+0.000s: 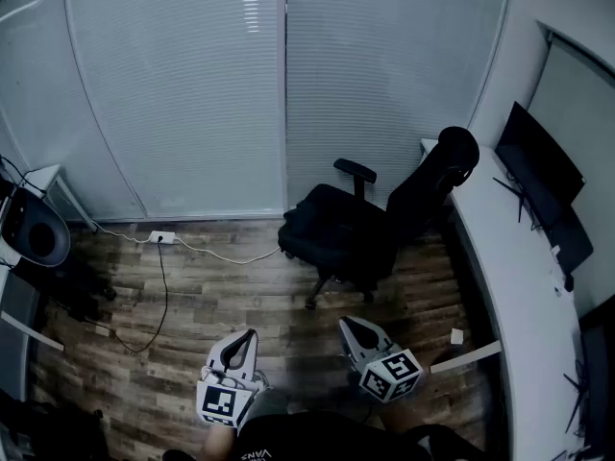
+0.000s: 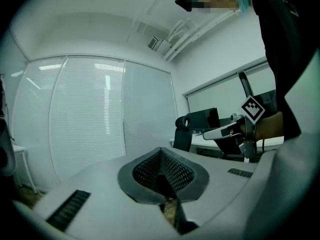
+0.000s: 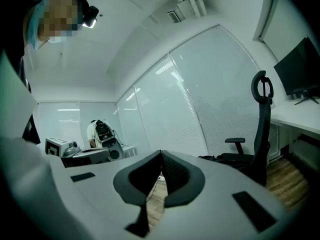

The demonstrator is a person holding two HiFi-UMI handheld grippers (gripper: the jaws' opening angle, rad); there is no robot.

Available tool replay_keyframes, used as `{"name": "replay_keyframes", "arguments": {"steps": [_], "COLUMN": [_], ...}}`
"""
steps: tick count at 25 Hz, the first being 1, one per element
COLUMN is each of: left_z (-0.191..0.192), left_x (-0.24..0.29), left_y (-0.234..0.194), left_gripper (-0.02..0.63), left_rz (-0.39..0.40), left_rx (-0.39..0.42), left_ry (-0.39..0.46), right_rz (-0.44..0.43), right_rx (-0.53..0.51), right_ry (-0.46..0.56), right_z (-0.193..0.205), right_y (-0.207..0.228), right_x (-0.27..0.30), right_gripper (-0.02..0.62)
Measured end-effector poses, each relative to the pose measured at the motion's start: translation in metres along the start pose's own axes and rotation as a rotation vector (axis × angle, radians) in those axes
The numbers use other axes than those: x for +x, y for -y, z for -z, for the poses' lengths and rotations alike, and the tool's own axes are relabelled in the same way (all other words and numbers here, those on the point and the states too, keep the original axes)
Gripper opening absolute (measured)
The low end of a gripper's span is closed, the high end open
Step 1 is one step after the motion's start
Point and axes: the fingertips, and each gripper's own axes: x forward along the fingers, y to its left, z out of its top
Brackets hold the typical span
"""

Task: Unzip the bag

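The unzipping looks not yet begun: the left gripper (image 1: 251,334) and right gripper (image 1: 345,324) hang side by side over the wooden floor (image 1: 192,286), each with its jaws pressed together on nothing. No bag shows in any view (only an office chair (image 1: 370,224) and a desk (image 1: 519,286) lie ahead), so the next move probably calls for finding it and reaching for its zip pull.

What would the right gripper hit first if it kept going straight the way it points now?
Nothing nearby, it seems. The shut right gripper points over the wooden floor toward the blinds, which it would likely reach first. The office chair sits to the right of that line. Depth is unclear.
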Motion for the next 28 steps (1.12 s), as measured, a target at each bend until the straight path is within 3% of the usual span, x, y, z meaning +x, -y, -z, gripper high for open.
{"name": "replay_keyframes", "arguments": {"steps": [9, 13, 23, 28], "left_z": [0.024, 0.038, 0.061, 0.074], "left_x": [0.021, 0.043, 0.092, 0.113], "left_y": [-0.033, -0.061, -0.159, -0.216], "left_gripper": [0.029, 0.119, 0.229, 0.258], "left_rz": [0.064, 0.128, 0.256, 0.314], "left_rx": [-0.054, -0.054, -0.020, -0.034], "left_ry": [0.005, -0.019, -0.082, -0.096], "right_rz": [-0.001, 0.038, 0.147, 0.200], "right_rx": [0.074, 0.092, 0.183, 0.218], "right_ry": [0.029, 0.010, -0.002, 0.001], "right_z": [0.009, 0.017, 0.026, 0.032], "right_y": [0.004, 0.009, 0.015, 0.013], "right_x": [0.041, 0.072, 0.175, 0.231], "right_gripper": [0.048, 0.049, 0.175, 0.186]}}
